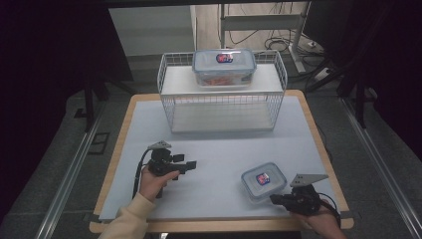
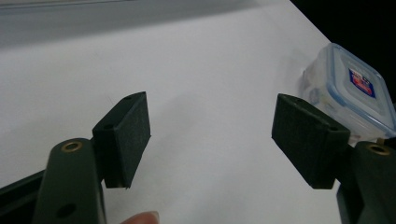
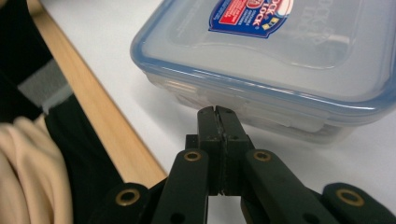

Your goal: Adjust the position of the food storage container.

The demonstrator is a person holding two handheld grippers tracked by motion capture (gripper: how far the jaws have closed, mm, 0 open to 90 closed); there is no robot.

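A small clear plastic box (image 1: pixel 263 180) with a blue-rimmed lid and a red-and-blue label lies on the white mat near the front right. My right gripper (image 1: pixel 274 199) sits just in front of it, shut and holding nothing. In the right gripper view its tips (image 3: pixel 217 112) point at the side wall of the box (image 3: pixel 280 56), right up against it; I cannot tell whether they touch. My left gripper (image 1: pixel 192 165) is at the front left and points to the right. Its jaws (image 2: pixel 212 140) are open and hold nothing, and the box (image 2: pixel 350 93) lies farther off to their right.
A white wire rack (image 1: pixel 222 107) stands at the back of the table with a larger lidded box (image 1: pixel 224 66) on its top shelf. The table's wooden front edge (image 3: pixel 107 135) runs close beside my right gripper. A cream sleeve (image 1: pixel 127 219) comes in at the bottom left.
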